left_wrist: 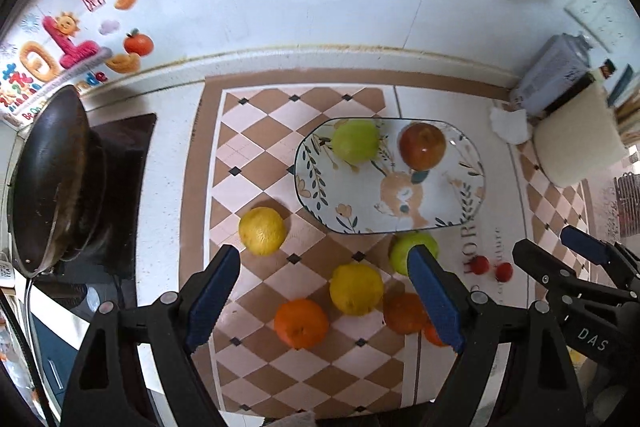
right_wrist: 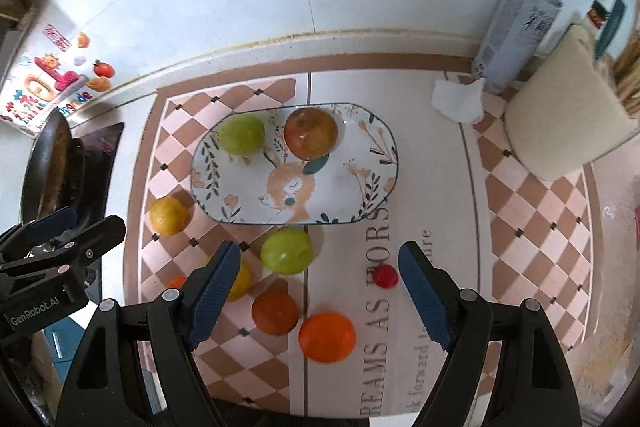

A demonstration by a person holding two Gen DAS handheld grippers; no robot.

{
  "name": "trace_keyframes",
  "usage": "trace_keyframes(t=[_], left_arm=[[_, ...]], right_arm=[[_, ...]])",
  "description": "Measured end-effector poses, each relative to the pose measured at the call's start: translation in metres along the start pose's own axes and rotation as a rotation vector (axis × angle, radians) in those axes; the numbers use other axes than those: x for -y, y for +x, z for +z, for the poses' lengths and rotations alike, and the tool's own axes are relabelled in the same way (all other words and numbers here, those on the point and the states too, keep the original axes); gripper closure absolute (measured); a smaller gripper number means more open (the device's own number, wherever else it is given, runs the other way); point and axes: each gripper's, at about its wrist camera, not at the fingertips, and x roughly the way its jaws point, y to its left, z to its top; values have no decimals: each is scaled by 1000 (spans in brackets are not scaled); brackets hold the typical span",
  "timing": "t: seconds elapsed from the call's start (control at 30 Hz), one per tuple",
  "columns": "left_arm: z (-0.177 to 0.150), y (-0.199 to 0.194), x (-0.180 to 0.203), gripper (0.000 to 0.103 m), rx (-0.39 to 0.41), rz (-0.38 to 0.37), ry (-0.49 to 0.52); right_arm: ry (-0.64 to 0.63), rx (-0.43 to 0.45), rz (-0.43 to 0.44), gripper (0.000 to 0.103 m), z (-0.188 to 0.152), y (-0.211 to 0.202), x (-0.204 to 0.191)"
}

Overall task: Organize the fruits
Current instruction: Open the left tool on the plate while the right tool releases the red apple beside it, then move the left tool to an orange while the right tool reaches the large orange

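Note:
An oval rabbit-print plate (left_wrist: 436, 203) (right_wrist: 352, 171) lies on the checked mat and holds a green apple (left_wrist: 356, 141) (right_wrist: 242, 133) and a red apple (left_wrist: 423, 146) (right_wrist: 311, 133). On the mat near me lie a green apple (left_wrist: 400, 251) (right_wrist: 286, 251), two yellow lemons (left_wrist: 262, 230) (left_wrist: 356, 289) (right_wrist: 169, 215), oranges (left_wrist: 301, 323) (right_wrist: 327, 337) (right_wrist: 275, 312) and small red cherry tomatoes (left_wrist: 479, 264) (right_wrist: 385, 276). My left gripper (left_wrist: 326, 301) is open above the lemon and oranges. My right gripper (right_wrist: 318, 297) is open above the oranges and holds nothing.
A dark frying pan (left_wrist: 48, 179) sits on the stove at the left. At the right stand a grey spray can (right_wrist: 516, 23), a cream container (right_wrist: 560, 119) and a crumpled tissue (right_wrist: 458, 99). A tiled wall with stickers (left_wrist: 60, 47) runs behind.

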Motion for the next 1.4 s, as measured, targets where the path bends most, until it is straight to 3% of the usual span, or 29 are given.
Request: trace_keyframes(t=[0.37,0.73,0.8,0.87,0.9,1.07,1.3,1.4], left_arm=[[-31,-52,1,17,67,-8,10],[-47,-61,-5,17,65,-17,-39],[-46,-55,-10,16,58,-19,-54],[-45,-44,-16,4,42,4,-70],[-46,-37,-20,4,36,17,-82],[-53,3,-39,4,-38,69,-120],[-75,68,-48,4,-213,36,-153],[-82,92,-43,4,-264,57,-114]], right_arm=[[-12,98,14,19,-40,-73,-10],[1,97,76,19,-59,-80,-11],[15,74,97,19,-59,-71,-6],[28,47,102,19,-58,-60,-1],[35,31,107,19,-59,-53,2],[69,-74,96,19,-68,-2,21],[97,-260,92,19,-95,90,42],[110,-313,108,19,-107,120,43]])
